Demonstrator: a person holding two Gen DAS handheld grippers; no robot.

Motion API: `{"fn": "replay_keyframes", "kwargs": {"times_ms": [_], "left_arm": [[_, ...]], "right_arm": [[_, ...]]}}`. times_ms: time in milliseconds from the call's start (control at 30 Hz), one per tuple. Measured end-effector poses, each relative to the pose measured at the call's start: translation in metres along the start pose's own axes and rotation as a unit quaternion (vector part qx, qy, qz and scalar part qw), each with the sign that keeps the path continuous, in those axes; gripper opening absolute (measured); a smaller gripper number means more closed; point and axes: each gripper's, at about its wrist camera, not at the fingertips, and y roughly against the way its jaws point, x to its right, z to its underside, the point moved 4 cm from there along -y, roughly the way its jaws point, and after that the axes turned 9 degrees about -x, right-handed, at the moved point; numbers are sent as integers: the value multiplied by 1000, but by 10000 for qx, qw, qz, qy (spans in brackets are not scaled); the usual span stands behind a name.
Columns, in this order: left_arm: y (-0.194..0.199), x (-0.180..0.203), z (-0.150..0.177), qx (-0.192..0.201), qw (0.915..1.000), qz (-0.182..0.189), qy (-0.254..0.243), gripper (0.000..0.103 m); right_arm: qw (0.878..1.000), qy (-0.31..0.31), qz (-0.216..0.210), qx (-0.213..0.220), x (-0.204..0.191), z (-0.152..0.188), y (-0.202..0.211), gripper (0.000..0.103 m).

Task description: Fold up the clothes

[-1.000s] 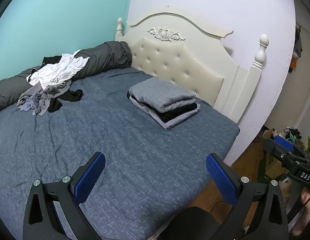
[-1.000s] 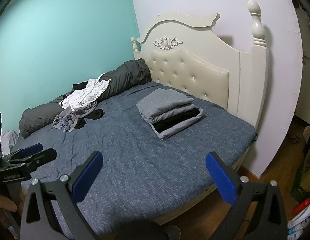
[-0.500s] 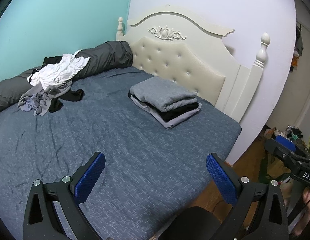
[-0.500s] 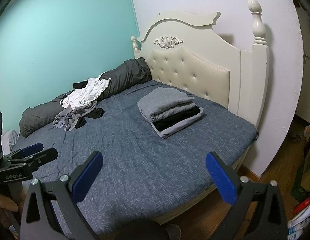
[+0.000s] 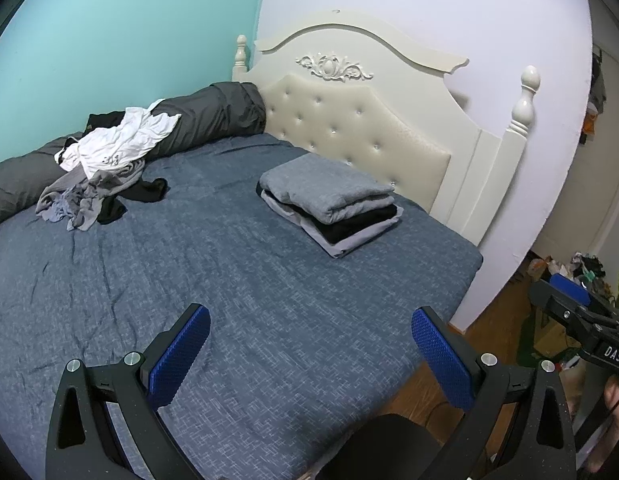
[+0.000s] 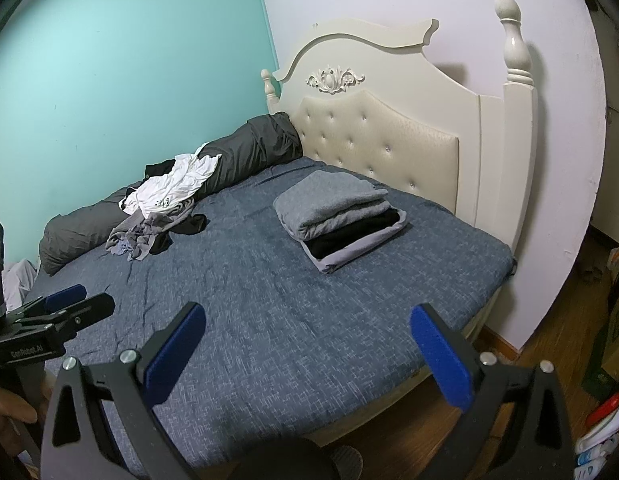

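Note:
A stack of folded clothes (image 5: 329, 204) (image 6: 341, 216), grey on top with black and light grey beneath, lies near the headboard. A heap of unfolded clothes (image 5: 105, 164) (image 6: 165, 204), white, grey and black, sits at the far left of the bed by the dark rolled duvet. My left gripper (image 5: 309, 356) hangs open over the near part of the blue bedspread (image 5: 229, 280), nothing between its blue pads. My right gripper (image 6: 309, 352) is likewise open and empty above the bedspread (image 6: 269, 300), well short of both piles.
A dark grey rolled duvet (image 5: 213, 116) (image 6: 249, 152) runs along the teal wall. The cream tufted headboard (image 5: 361, 120) (image 6: 389, 120) stands behind the stack. Wooden floor and clutter (image 5: 565, 268) lie to the right of the bed. A hand (image 6: 9, 408) holds the other gripper's handle.
Both views have shifted only slightly; the left wrist view drifted a little so the bed sits marginally lower and right. The clothes have not moved and both grippers stay open.

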Motion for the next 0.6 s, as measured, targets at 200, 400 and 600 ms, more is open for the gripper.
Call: {"fn": "replay_keyframes", "kwargs": {"times_ms": [200, 400, 600], "left_arm": [[-1, 0, 0, -11, 10000, 9, 13, 103], [-4, -5, 1, -84, 9999, 29, 120, 103], [-4, -5, 2, -58, 9999, -2, 124, 103]], "right_arm": [[10000, -20, 7, 4, 0, 0, 0, 103], [10000, -45, 2, -17, 2, 2, -1, 103], [10000, -46, -6, -47, 1, 4, -3, 103]]}}
